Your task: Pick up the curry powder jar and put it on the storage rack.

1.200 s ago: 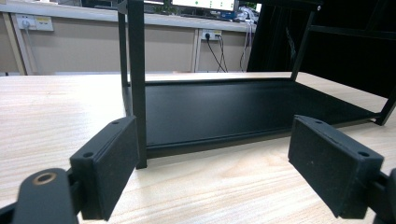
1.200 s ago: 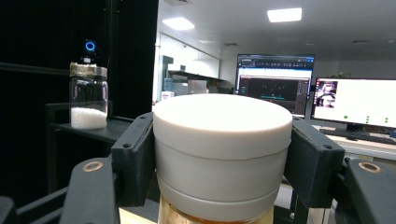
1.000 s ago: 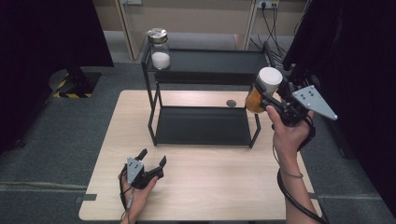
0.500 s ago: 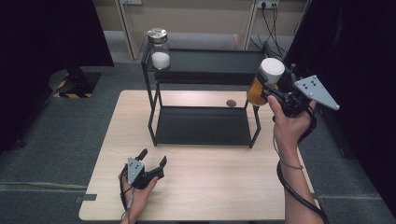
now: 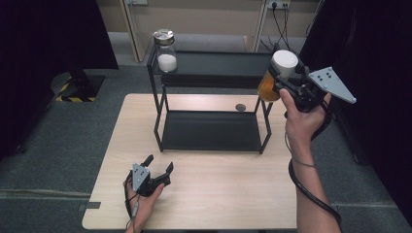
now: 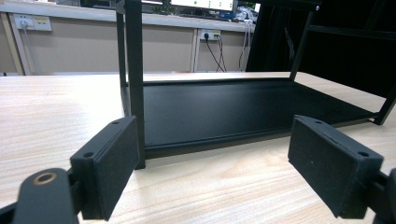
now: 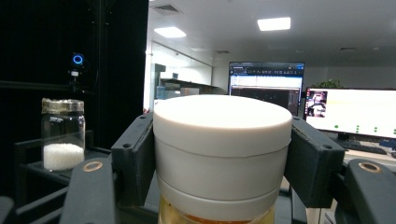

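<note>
My right gripper (image 5: 283, 77) is shut on an orange jar (image 5: 268, 86) with a white lid (image 5: 284, 63), held in the air at the right end of the black rack's top shelf (image 5: 218, 65). In the right gripper view the jaws clamp the white lid (image 7: 222, 140) from both sides. A glass jar of white powder (image 5: 166, 51) stands on the top shelf's left end, and the same glass jar (image 7: 62, 134) appears at left in the right gripper view. My left gripper (image 5: 159, 165) rests open on the table near the front left, empty, facing the rack's lower shelf (image 6: 243, 107).
The black two-level rack stands mid-table on the wooden table (image 5: 218, 194). A small dark round spot (image 5: 240, 107) lies on the table behind the lower shelf. Dark curtains flank both sides; monitors (image 7: 350, 116) glow beyond the jar.
My right hand has lifted the orange jar a little higher and toward the rack's top shelf. The left gripper has stayed where it was.
</note>
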Demonstrator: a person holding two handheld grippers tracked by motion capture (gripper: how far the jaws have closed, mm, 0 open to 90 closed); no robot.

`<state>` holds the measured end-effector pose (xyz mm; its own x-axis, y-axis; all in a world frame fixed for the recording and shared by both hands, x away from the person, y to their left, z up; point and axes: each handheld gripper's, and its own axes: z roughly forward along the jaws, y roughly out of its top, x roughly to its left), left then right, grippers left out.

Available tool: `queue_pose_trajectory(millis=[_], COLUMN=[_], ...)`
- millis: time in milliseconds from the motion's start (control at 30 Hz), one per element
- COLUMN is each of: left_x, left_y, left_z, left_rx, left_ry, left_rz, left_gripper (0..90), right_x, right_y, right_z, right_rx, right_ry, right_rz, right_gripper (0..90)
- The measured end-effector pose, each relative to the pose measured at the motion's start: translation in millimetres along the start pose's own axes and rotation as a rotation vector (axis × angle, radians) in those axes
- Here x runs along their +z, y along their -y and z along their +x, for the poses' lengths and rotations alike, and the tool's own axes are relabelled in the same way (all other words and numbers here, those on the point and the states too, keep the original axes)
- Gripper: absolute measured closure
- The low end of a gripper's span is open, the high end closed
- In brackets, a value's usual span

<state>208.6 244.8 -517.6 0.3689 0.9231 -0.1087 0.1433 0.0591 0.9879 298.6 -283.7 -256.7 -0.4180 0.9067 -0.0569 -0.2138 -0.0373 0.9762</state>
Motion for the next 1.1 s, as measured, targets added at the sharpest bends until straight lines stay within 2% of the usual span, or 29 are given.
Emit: queue_pose_trajectory(millis=[767, 1100], left_x=[0.2, 0.1], left_y=[-0.3, -0.1], left_z=[0.5, 1.1], left_rx=[-0.001, -0.002], left_ry=[0.002, 0.003], left_rz=[0.002, 0.001], left_gripper=[16.0, 16.0], right_x=[27.1, 45.3], right_y=[-17.5, -27.9], right_z=[0.0, -4.3], right_rx=[0.004, 0.005], right_ry=[0.003, 0.022], right_rz=[0.006, 0.029], right_gripper=[33.9, 33.9])
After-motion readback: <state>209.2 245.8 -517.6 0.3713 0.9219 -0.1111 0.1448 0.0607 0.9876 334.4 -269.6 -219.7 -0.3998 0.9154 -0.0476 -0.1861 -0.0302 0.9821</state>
